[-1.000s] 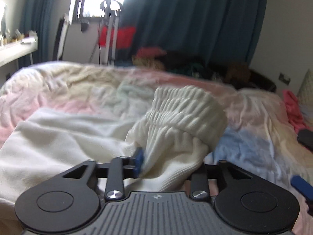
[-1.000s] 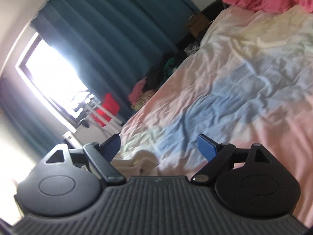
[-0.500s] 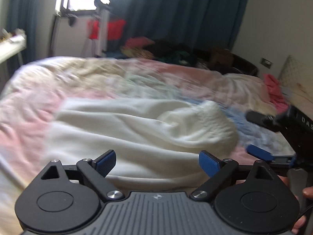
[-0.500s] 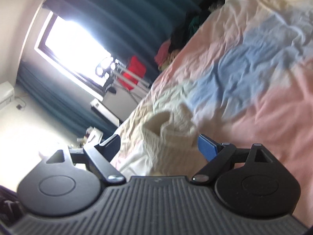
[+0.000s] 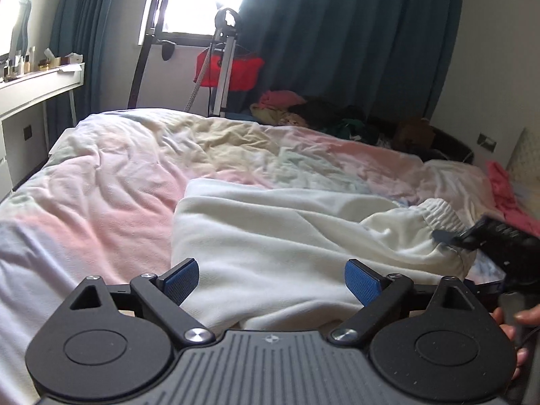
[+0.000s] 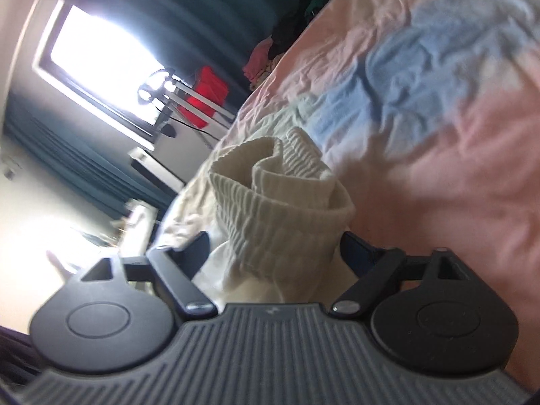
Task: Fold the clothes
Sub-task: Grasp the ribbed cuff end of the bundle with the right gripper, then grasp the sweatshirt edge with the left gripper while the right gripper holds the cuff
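Cream sweater [image 5: 287,236] is lying half-folded on bed [image 5: 101,202]; left tongs [image 5: 271,278] gaping empty, right tongs [image 6: 273,251] closing around cuff [image 6: 280,195]; folding unfinished.

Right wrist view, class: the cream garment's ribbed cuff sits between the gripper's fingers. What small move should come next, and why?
Probably finish closing the right gripper on the ribbed cuff. Its jaws are closing with the cuff between them but not yet clearly pinched, and the left gripper is open and holds nothing, so the cream garment has no firm grip yet.
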Motion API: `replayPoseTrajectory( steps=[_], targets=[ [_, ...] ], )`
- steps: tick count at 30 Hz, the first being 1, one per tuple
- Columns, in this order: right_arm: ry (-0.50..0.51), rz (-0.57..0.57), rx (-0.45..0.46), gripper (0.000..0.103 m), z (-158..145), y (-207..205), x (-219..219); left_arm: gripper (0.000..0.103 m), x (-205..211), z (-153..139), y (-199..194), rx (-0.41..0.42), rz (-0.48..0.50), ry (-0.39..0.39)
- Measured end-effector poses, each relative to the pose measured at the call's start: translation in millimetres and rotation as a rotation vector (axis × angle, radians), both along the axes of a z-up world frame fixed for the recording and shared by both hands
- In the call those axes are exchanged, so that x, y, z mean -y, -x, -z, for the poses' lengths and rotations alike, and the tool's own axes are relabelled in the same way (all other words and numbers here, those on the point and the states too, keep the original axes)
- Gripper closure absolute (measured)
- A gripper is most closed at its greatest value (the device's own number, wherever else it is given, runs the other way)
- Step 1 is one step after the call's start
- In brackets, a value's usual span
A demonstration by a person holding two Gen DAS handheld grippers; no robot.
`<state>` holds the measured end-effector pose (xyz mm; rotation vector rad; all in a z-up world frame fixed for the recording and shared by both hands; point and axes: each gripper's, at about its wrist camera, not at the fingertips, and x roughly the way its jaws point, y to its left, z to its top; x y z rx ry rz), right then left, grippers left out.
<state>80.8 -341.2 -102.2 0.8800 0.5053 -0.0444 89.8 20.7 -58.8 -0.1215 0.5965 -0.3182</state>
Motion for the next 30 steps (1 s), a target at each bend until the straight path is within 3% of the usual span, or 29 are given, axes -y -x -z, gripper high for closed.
replayPoseTrajectory(
  steps=[1,3,5,10,13,14,16,17,19,22,28,30],
  targets=[
    [0.023,0.006,-0.011,0.033,1,-4,-3,0.008,-1,3,-4,-0.012,0.004,0.013],
    [0.065,0.028,-0.038,0.062,-1,-10,-4,0.008,-2,9,-11,-0.035,-0.011,0.035],
    [0.125,0.027,0.003,0.068,-11,-9,-8,0.008,-5,13,-17,-0.059,-0.044,0.047],
    [0.21,0.037,0.22,0.07,-47,12,-15,0.009,-23,10,-18,-0.07,-0.124,0.112],
    [0.191,0.091,0.146,0.07,-37,17,-4,0.009,-30,8,-17,-0.087,-0.135,0.146],
    [0.171,0.104,0.08,0.07,-28,16,1,0.009,-31,9,-16,-0.094,-0.132,0.154],
    [0.075,0.105,-0.065,0.068,0,10,15,0.009,-32,10,-17,-0.116,-0.131,0.174],
    [0.008,0.101,-0.087,0.067,10,11,22,0.009,-33,11,-17,-0.128,-0.13,0.184],
    [-0.111,0.092,-0.086,0.065,21,14,33,0.009,-36,14,-19,-0.157,-0.121,0.221],
    [-0.117,0.074,-0.074,0.062,16,15,34,0.009,-44,23,-24,-0.214,-0.119,0.292],
    [-0.23,0.015,-0.099,0.034,27,18,27,0.009,-60,43,-35,-0.329,-0.139,0.429],
    [-0.228,0.001,-0.132,0.019,32,16,23,0.009,-63,50,-39,-0.368,-0.143,0.463]
  ],
)
